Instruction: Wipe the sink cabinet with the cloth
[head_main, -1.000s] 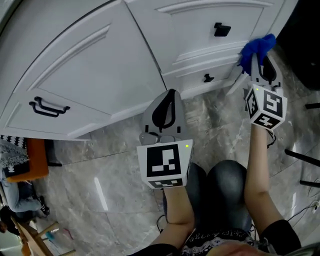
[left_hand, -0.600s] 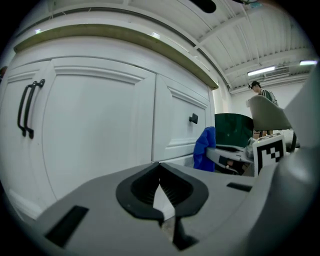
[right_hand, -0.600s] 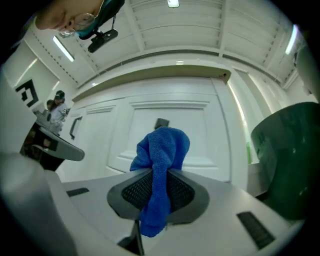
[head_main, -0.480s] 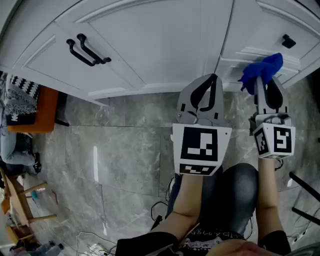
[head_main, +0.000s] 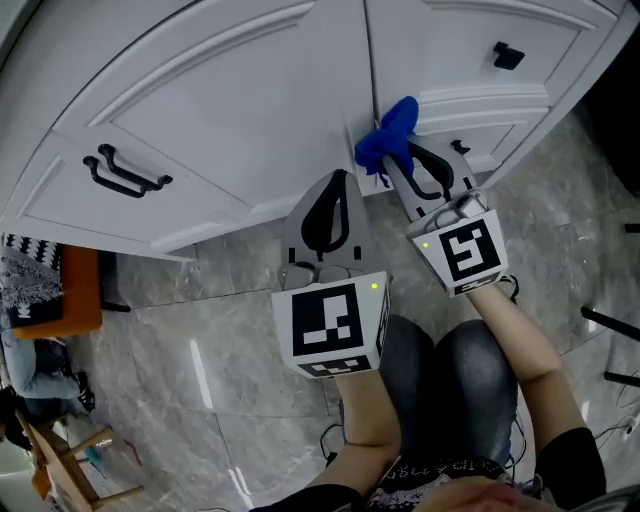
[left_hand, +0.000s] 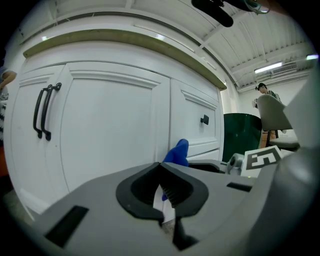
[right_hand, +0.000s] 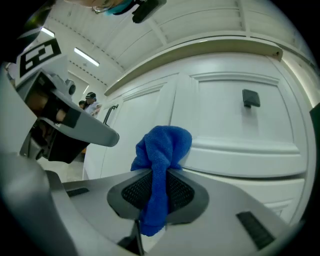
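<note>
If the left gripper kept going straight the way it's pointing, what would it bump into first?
Most likely the left gripper would hit the white cabinet door, low down by its right edge. The blue cloth sits just right of that line, so it might brush that too; depth is unclear.

Bright, even light; fisheye-warped edges

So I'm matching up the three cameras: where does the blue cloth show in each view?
Head view: blue cloth at upper centre, against the cabinet door seam.
Left gripper view: centre, small, before the cabinet.
Right gripper view: centre, large, clamped in the right claw.
Shared landmark: black drawer knob.
</note>
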